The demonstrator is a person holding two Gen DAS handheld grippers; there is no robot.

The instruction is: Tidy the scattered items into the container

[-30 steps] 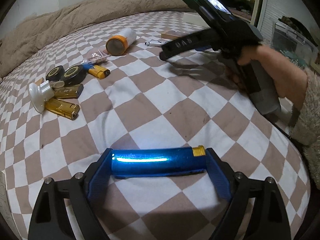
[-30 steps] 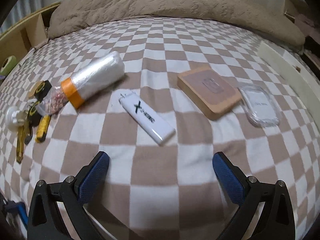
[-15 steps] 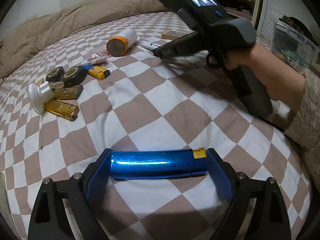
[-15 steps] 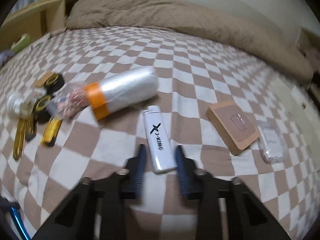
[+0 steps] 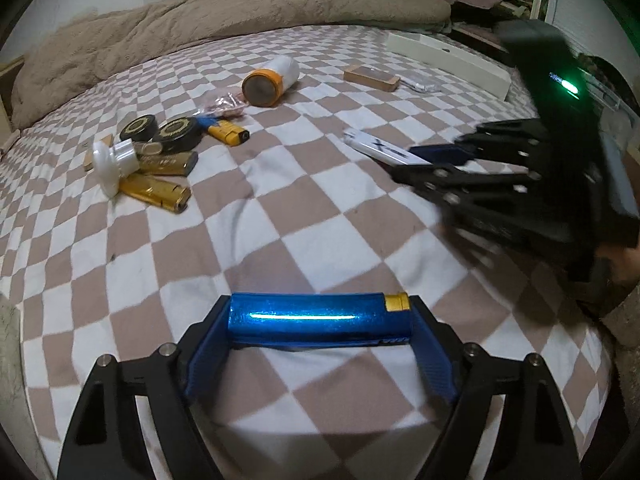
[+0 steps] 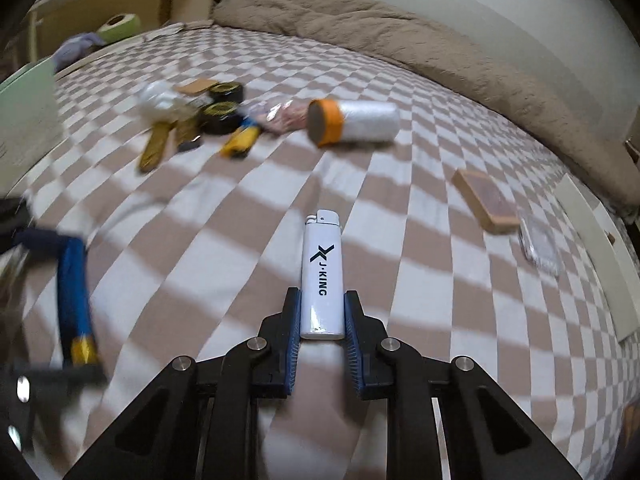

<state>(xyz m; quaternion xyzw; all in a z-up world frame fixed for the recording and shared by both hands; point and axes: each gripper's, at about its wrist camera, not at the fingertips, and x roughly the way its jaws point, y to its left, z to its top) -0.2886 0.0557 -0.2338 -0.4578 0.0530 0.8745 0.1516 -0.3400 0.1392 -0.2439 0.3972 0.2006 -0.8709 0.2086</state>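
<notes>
The blue lighter [image 5: 318, 321], a glossy metallic tube with a gold cap at one end, is lying crosswise between the pads of the left gripper [image 5: 320, 344], low near the close edge of the checked bedspread [image 5: 280, 216]; the jaws have just been closing further and are now pressing on its two ends. Held lengthwise like this it is looking slick and rigid, light, and likely to pivot or slide out, so a grip across its middle would probably be steadier. Further toward the far edge, gold lighters [image 5: 154, 192], round black tins [image 5: 176, 133] and an orange-banded roll [image 5: 270, 80] are lying scattered on the soft, dimpling fabric. In the right wrist view, the white lighter [image 6: 322, 276], smooth hard plastic with flat sides, is being pinched at its base by the right gripper [image 6: 322, 320], whose jaws are standing nearly together on it, above the middle of the bedspread. It is probably very light and stiff; the flat flanks are giving the pads good purchase. No container is clearly identifiable in either view.
</notes>
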